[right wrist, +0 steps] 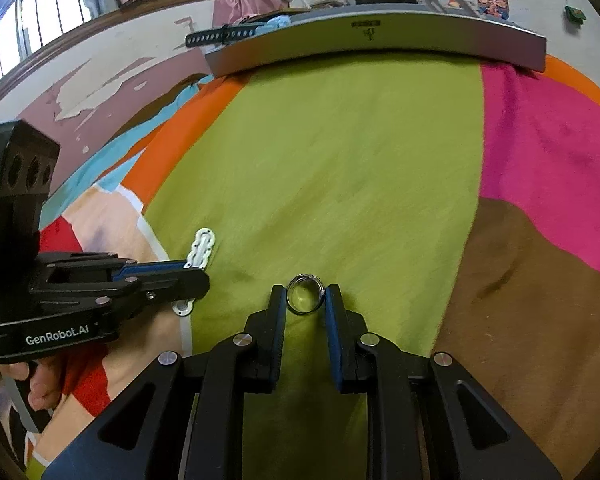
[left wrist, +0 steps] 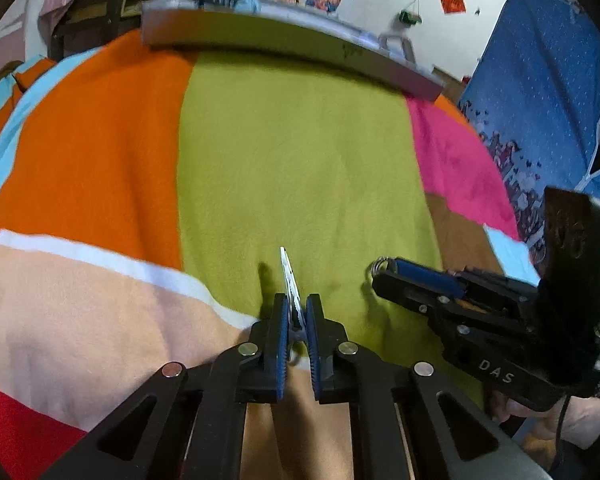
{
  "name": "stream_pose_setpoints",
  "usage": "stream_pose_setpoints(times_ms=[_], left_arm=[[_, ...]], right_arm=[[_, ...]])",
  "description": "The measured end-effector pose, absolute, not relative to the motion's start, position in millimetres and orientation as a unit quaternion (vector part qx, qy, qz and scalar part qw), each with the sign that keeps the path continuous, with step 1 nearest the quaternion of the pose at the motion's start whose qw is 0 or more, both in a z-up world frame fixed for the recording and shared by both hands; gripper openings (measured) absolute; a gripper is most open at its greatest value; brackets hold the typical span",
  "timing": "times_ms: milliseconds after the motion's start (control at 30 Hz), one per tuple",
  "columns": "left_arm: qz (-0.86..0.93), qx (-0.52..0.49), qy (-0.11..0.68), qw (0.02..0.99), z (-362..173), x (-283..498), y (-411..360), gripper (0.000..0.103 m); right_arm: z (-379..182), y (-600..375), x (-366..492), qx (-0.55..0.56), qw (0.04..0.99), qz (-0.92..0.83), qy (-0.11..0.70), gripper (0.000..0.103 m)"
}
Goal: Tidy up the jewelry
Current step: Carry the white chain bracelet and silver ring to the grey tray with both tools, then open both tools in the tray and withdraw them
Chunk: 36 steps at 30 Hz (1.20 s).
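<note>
Two grippers over a striped blanket (right wrist: pixel 340 152): left gripper (left wrist: pixel 298 312), jaws clamped on a white link bracelet (right wrist: pixel 201 249); right gripper (right wrist: pixel 306 300), jaws pinching a silver ring (right wrist: pixel 305 295) upright above the green stripe. Grey box (right wrist: pixel 380 36) along the blanket's far edge.

My silver ring (right wrist: pixel 305 294) stood up on its edge between my right tongs' blue pads, over the green part of the blanket. My white clip (right wrist: pixel 201 249) with little dark dots was pinched flat in my left tongs, its long end sticking out past the tips.
</note>
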<state>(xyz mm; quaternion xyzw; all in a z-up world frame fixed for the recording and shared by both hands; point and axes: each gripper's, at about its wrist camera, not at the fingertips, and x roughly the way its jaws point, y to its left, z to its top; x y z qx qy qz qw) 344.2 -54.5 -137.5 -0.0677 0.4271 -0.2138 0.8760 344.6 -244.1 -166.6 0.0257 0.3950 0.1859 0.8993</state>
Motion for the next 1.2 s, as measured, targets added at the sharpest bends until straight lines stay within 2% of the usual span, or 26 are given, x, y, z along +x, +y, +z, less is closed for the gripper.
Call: stream_pose_setpoints(times_ms=[233, 400, 600, 867, 933, 1033, 1167, 1200], left_arm=[[-0.209, -0.103, 0.333, 0.914, -76, 360, -38, 0.009], [-0.214, -0.121, 0.271, 0.931, -20, 410, -35, 0.009], [-0.215, -0.132, 0.311, 0.916, -11, 492, -53, 0.009], [-0.192, -0.136, 0.357, 0.904, -33, 513, -61, 0.01], [-0.188, -0.144, 0.361, 0.902, -33, 512, -60, 0.018], [-0.182, -0.153, 0.358, 0.903, -31, 505, -56, 0.034], [-0.174, -0.168, 0.322, 0.915, -17, 473, -48, 0.067], [-0.172, -0.17, 0.306, 0.921, -12, 462, -45, 0.073]], right_arm=[[-136, -258, 354, 0.024, 0.92, 0.179, 0.349, 0.017], [-84, -262, 385, 0.022, 0.945, 0.171, 0.278, 0.017], [-44, -265, 450, 0.051, 0.958, 0.131, 0.251, 0.017], [-51, -266, 498, 0.068, 0.947, 0.1, 0.298, 0.019], [-53, -275, 492, 0.069, 0.947, 0.096, 0.297, 0.029], [-52, -279, 486, 0.075, 0.949, 0.096, 0.29, 0.036], [-45, -288, 458, 0.085, 0.955, 0.083, 0.27, 0.038], [-42, -290, 450, 0.086, 0.958, 0.08, 0.263, 0.044]])
